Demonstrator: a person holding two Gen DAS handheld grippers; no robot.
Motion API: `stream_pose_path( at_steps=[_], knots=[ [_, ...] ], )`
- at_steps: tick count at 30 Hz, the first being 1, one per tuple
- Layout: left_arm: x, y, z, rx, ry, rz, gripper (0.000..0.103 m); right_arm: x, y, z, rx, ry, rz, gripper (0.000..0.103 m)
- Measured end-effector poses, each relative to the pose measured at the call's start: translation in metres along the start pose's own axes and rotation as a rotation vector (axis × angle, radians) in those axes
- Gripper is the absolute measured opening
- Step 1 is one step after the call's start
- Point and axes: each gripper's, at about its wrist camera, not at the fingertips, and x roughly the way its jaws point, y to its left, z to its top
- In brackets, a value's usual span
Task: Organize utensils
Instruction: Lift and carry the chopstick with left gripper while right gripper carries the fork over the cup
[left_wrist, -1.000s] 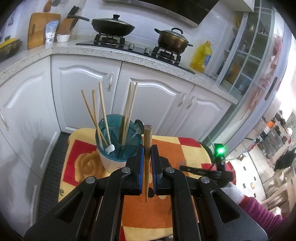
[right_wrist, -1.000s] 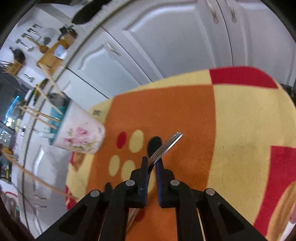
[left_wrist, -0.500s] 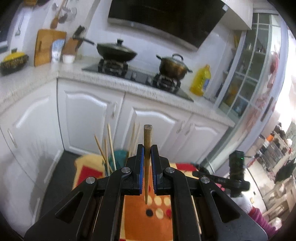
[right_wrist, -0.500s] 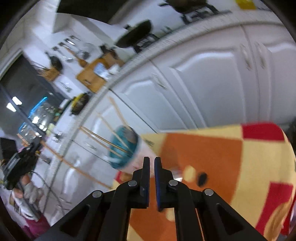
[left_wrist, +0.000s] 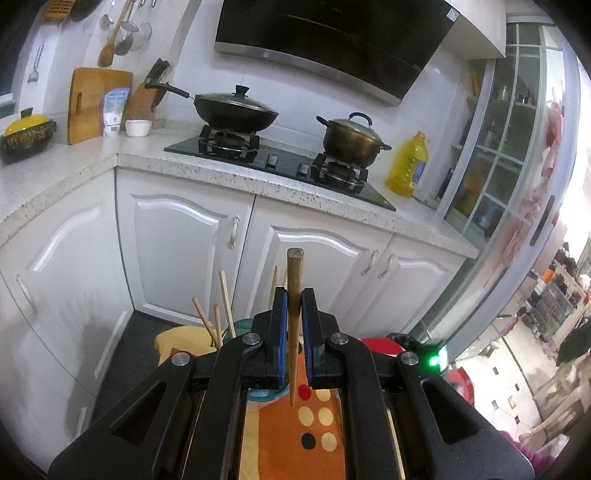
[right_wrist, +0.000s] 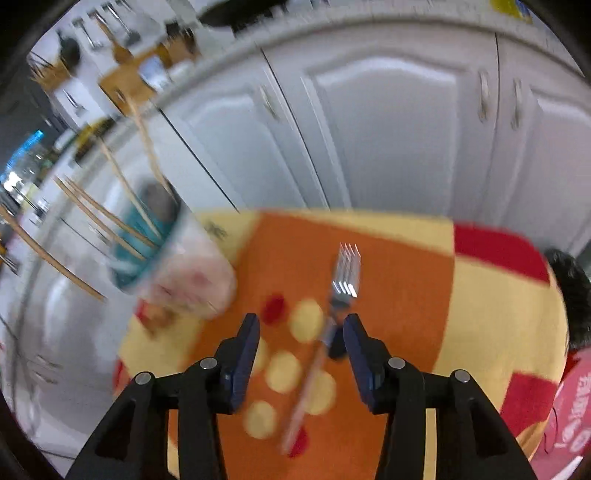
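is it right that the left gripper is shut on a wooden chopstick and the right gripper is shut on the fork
Partly. The left gripper is shut on the wooden chopstick, but the right wrist view shows the right gripper open, with the fork lying on the cloth between its fingers, not gripped.

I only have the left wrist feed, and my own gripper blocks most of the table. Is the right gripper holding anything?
Observer: No. The right gripper is open, its jaws wide apart.
Operator: Where's the fork, then?
Observer: The fork seems to lie on the orange cloth between those jaws, unclamped, with its tines toward the cabinets.
Operator: And the holder?
Observer: The utensil holder, white with a floral print outside, is left of the fork and apart from it.
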Motion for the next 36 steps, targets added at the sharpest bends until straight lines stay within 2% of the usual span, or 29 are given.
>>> stream_pose_path(
  at_steps=[4, 6, 7, 8, 11, 16, 19, 25, 30, 36],
  knots=[
    [0.006, -0.001, -0.001, -0.005, 0.012, -0.007, 0.006, 0.039, -0.008, -0.007, 0.016, 0.051, -0.045, 0.041],
    [0.008, -0.001, -0.001, -0.009, 0.016, -0.008, 0.006, 0.056, -0.011, -0.003, 0.029, 0.064, -0.075, 0.031],
    [0.009, -0.001, -0.002, -0.010, 0.018, -0.007, 0.006, 0.057, -0.011, 0.000, 0.021, 0.044, -0.087, 0.028],
    [0.009, -0.001, -0.002, -0.011, 0.020, -0.007, 0.006, 0.059, -0.009, 0.003, 0.007, 0.039, -0.098, 0.021],
    [0.011, -0.001, -0.004, -0.011, 0.025, -0.001, 0.006, 0.063, -0.009, 0.011, -0.004, 0.056, -0.078, 0.009],
    [0.011, 0.004, -0.006, -0.022, 0.027, 0.006, 0.006, 0.034, -0.017, 0.001, 0.036, 0.027, 0.031, 0.007],
    [0.010, 0.006, -0.005, -0.029, 0.024, 0.009, 0.006, -0.001, -0.017, -0.004, 0.061, -0.035, 0.101, 0.006],
    [0.002, 0.002, -0.002, -0.032, -0.003, 0.006, 0.006, -0.055, -0.010, -0.002, 0.057, -0.147, 0.178, 0.006],
    [-0.006, 0.001, 0.007, -0.024, -0.037, 0.020, 0.006, -0.078, 0.012, 0.016, 0.038, -0.217, 0.228, 0.003],
    [-0.006, 0.004, 0.015, -0.029, -0.056, 0.039, 0.006, -0.092, 0.032, 0.036, 0.003, -0.264, 0.229, 0.003]
  ],
)
